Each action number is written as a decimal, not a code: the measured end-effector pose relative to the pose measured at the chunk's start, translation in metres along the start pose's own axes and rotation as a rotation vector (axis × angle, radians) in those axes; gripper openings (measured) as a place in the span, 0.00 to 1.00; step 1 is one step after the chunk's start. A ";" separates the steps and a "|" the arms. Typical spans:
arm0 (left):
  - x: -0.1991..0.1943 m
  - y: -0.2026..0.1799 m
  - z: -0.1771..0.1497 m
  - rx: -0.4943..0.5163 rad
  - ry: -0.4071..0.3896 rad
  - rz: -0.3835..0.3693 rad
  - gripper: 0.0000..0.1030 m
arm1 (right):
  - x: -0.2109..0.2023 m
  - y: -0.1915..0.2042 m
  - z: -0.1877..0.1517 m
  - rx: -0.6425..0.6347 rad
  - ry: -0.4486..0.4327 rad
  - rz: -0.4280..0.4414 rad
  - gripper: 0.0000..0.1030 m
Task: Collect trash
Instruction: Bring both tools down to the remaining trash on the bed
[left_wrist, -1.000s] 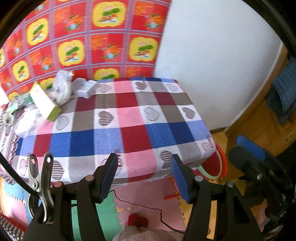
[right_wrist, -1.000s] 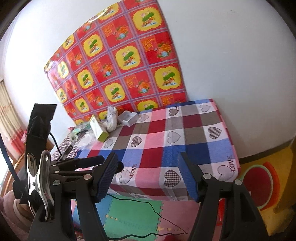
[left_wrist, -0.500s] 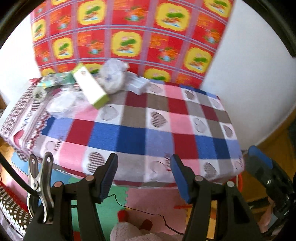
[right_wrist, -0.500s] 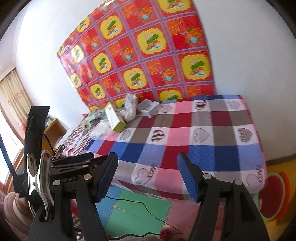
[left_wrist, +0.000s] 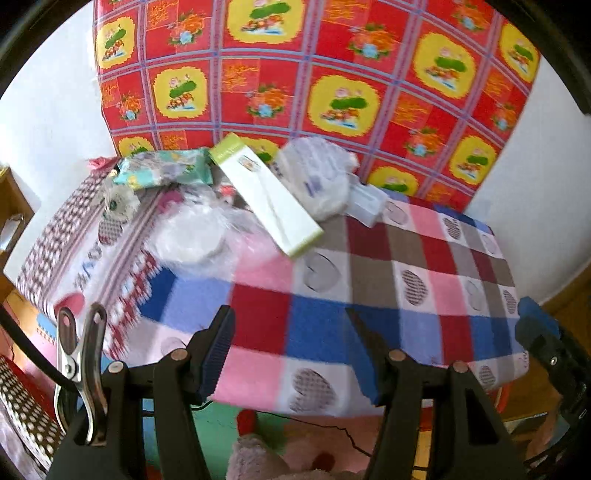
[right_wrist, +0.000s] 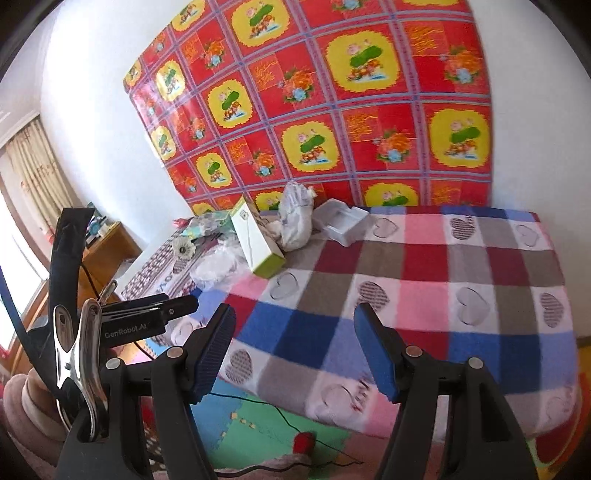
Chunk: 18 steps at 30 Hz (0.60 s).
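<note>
A: Which step is in hand?

B: The approach, it is judged. Nothing is gripped yet. The left gripper (left_wrist: 291, 354) is held with its blue pads wide apart and nothing between them; the right gripper (right_wrist: 295, 350) is likewise spread and empty. Both are poised at the near edge of the table covered in a red, blue, pink and grey checked cloth with hearts (left_wrist: 369, 295).

A: Where is the trash?

B: It is heaped at the far left corner, against the red and yellow flowered sheet on the wall (right_wrist: 332, 110): a long white carton with a lime-green end (left_wrist: 266, 199), a crumpled white plastic bag (left_wrist: 317, 177), a small white open tray (right_wrist: 341, 221), a teal printed packet (left_wrist: 162, 173) and clear plastic wrapping (left_wrist: 192, 236).

A: What is called for next?

B: A reach across the cloth toward the heap is needed, probably to the carton, whose end overhangs the wrapping and can be pinched.

A: And the room for moving?

B: The near and right parts of the cloth are bare, so a free path is offered. The wall lies close behind the heap, and a thin black cable (right_wrist: 266, 402) is trailed over the coloured foam floor mats (right_wrist: 258, 424) below the table edge.
</note>
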<state>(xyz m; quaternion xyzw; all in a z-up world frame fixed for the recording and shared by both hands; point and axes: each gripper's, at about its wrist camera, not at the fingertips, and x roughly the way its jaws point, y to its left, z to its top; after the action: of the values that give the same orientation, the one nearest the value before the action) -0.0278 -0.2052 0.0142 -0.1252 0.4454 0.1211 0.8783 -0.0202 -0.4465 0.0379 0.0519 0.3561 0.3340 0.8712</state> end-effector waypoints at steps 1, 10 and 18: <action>0.005 0.011 0.007 0.004 0.005 0.001 0.60 | 0.007 0.004 0.004 0.002 0.001 -0.007 0.66; 0.042 0.091 0.048 -0.003 0.037 0.027 0.60 | 0.068 0.044 0.029 0.046 0.020 -0.038 0.66; 0.066 0.156 0.072 -0.053 0.039 0.072 0.60 | 0.110 0.068 0.038 0.074 0.047 -0.054 0.66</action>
<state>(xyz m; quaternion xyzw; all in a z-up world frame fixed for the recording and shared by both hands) 0.0135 -0.0284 -0.0155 -0.1346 0.4632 0.1619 0.8609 0.0253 -0.3204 0.0238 0.0668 0.3897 0.2980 0.8688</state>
